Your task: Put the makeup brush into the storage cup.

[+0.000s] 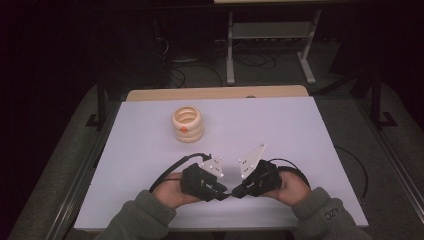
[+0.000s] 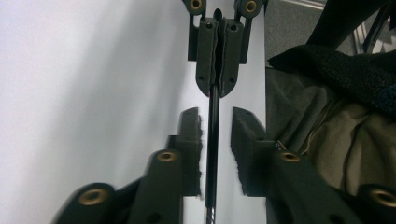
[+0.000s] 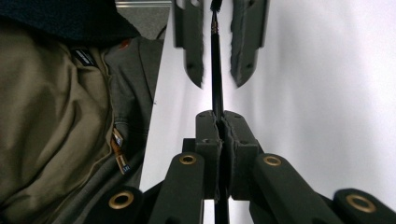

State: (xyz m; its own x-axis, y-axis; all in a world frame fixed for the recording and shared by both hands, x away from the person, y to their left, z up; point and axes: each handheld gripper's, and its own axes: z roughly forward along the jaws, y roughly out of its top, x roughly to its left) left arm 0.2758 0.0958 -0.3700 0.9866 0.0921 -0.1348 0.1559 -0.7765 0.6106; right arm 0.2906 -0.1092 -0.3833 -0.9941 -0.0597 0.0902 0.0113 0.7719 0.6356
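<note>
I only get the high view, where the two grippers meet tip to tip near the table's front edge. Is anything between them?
Observer: Yes, a thin black rod. The right gripper is clamped shut on one end of it.
Visitor: And the left one?
Observer: The left gripper is open. The rod runs between its pads, and the right gripper view shows a gap on each side.
Visitor: Anything else up close?
Observer: An olive jacket sits just past the table edge, with a zip pull hanging from it.
</note>
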